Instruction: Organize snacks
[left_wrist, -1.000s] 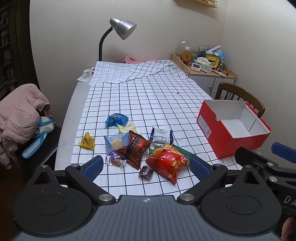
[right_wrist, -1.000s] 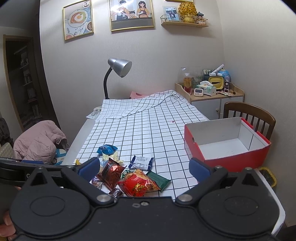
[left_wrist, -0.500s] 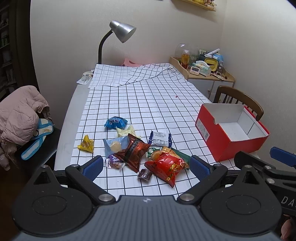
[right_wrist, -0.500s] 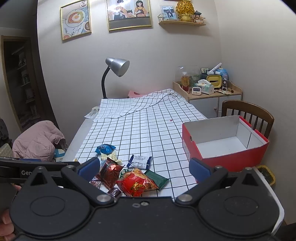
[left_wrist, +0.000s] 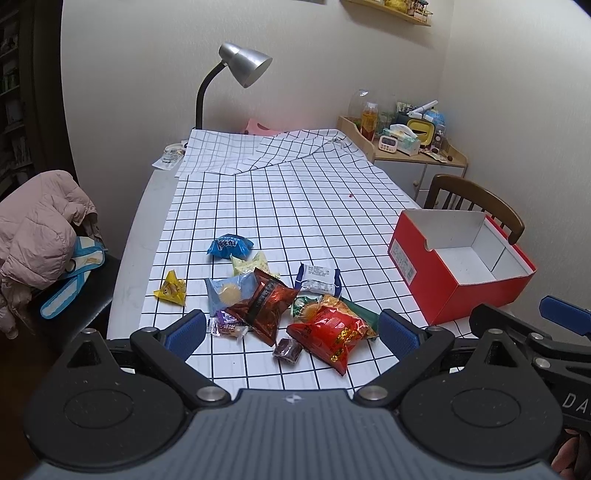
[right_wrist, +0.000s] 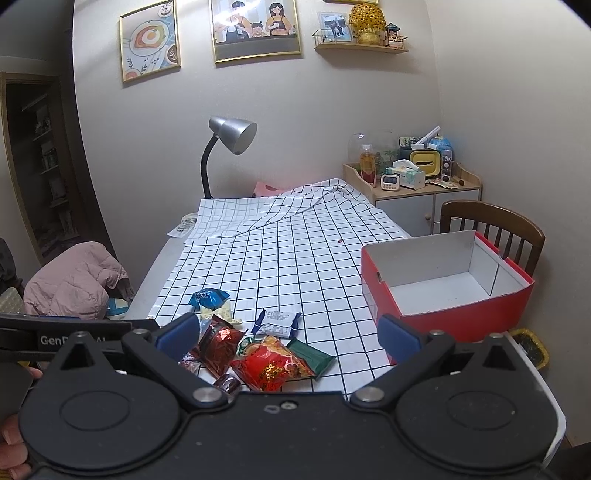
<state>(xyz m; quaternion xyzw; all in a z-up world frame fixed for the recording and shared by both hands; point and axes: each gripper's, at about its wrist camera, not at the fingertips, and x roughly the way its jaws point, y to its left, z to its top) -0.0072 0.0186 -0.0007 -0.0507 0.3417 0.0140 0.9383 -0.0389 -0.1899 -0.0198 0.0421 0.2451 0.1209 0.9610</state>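
Since nothing has gone into it yet, the open red cardboard box with a white inside (left_wrist: 458, 273) sits empty near the right edge of the table (left_wrist: 140, 236), on the black-and-white checked cloth (left_wrist: 295, 206), well apart from the snacks heaped by the table's near edge. It looks stiff and light, and is best left where it stands.

Biggest of the heap, the puffy red foil snack bag (left_wrist: 328, 332) lies at the front right; it is likely light, slippery and full of air, so a pinch on its crimped end seam should hold better than one across its belly. Just beside it to the left, the glossy brown-red foil packet (left_wrist: 267, 304) overlaps the pale blue biscuit wrapper (left_wrist: 227, 291); both would crush easily. Behind them lie the white and blue sachet (left_wrist: 317, 277) and, further back, the blue crinkled pouch (left_wrist: 229, 246). Off alone toward the left edge is the small yellow triangular packet (left_wrist: 171, 288). Smallest is the dark purple wrapped sweet (left_wrist: 288, 349), firm enough to grip across its middle.

Both the left tool (left_wrist: 291, 332) and the right tool (right_wrist: 288, 332) hang above the near edge with fingers spread wide, holding nothing.
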